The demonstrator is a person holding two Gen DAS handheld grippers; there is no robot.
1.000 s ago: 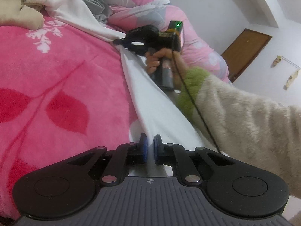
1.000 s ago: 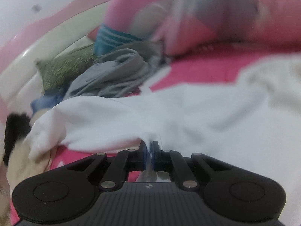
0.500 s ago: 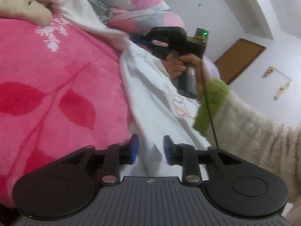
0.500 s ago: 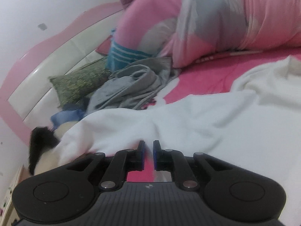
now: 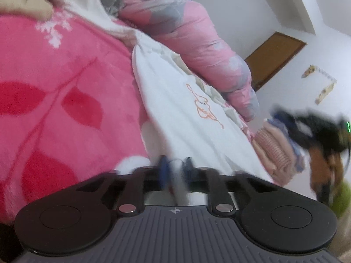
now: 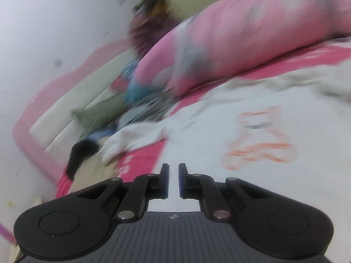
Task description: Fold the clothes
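Beside the pink quilt (image 5: 197,43), left gripper (image 5: 174,171) closing on white shirt (image 5: 179,109) hem; right gripper (image 6: 173,180) nearly closed, empty; could slip if pinch is shallow.

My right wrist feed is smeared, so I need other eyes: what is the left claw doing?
Observer: The left claw is closing, with the white shirt's edge between its jaws.
Operator: Any finished clothes nearby?
Observer: Yes, a folded pile with a pink knit on it lies at the shirt's far side.
Operator: Is my claw carrying cloth?
Observer: In the left wrist view the right claw is blurred near that pile, and no cloth shows in it.
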